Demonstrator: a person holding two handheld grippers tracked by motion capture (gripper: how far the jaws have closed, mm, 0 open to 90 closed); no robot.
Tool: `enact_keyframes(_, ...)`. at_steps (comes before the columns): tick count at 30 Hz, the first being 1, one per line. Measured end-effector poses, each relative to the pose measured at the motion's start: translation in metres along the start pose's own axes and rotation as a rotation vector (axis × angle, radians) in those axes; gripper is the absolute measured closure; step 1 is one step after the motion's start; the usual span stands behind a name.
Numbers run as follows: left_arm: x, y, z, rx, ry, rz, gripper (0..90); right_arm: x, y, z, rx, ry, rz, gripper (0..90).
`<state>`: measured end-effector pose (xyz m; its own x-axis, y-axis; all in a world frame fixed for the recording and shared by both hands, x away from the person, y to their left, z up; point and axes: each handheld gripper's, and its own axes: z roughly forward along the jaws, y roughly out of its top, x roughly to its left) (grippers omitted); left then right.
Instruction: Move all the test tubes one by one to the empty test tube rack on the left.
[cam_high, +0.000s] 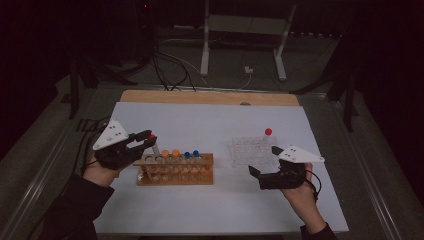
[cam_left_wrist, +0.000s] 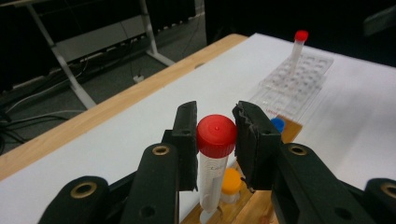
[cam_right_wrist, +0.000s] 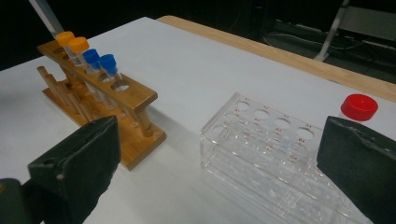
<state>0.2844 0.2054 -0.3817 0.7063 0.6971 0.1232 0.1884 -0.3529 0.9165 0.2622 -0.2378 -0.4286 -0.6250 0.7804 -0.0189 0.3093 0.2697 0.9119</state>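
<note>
My left gripper (cam_high: 145, 139) (cam_left_wrist: 215, 122) is shut on the red cap (cam_left_wrist: 216, 137) of a clear tube (cam_high: 154, 145), held tilted over the left end of the wooden rack (cam_high: 175, 172) (cam_right_wrist: 135, 95). The tube's lower tip is at the rack's top bar. Two orange-capped tubes (cam_high: 170, 153) (cam_right_wrist: 72, 41) and two blue-capped tubes (cam_high: 191, 154) (cam_right_wrist: 99, 58) stand in that rack. To its right sits a clear plastic rack (cam_high: 250, 150) (cam_right_wrist: 261, 140) with one red-capped tube (cam_high: 268, 132) (cam_right_wrist: 358, 106) at its far corner. My right gripper (cam_high: 263, 160) (cam_right_wrist: 219, 163) is open beside the clear rack's near right corner, holding nothing.
Both racks rest on a white sheet (cam_high: 210, 120) over a wooden tabletop whose bare far edge (cam_high: 210, 97) shows behind it. Beyond the table, white frame legs (cam_high: 204, 45) and cables lie on the dark floor. Open white surface lies between the racks and in front of them.
</note>
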Motion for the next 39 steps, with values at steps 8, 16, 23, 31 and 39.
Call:
enact_keyframes(8, 0.002, -0.018, 0.012, 0.033, 0.007, -0.018, 71.5, -0.001, -0.001, 0.001, 0.005, -0.003, 0.0, 0.0)
enact_keyframes(16, 0.0, -0.034, 0.022, 0.055, -0.012, -0.04, 71.5, -0.002, -0.001, 0.001, 0.012, 0.001, 0.006, 0.0)
enact_keyframes(23, -0.002, -0.045, 0.027, 0.079, -0.014, -0.047, 71.4, -0.002, -0.002, 0.001, 0.012, 0.003, 0.01, 0.0)
enact_keyframes(31, -0.002, -0.049, 0.03, 0.115, -0.018, -0.043, 71.4, -0.003, -0.002, 0.002, 0.013, 0.001, 0.014, 0.0)
enact_keyframes(39, -0.001, -0.046, 0.034, 0.143, -0.023, -0.042, 71.4, -0.004, -0.002, 0.001, 0.014, 0.0, 0.016, 0.0)
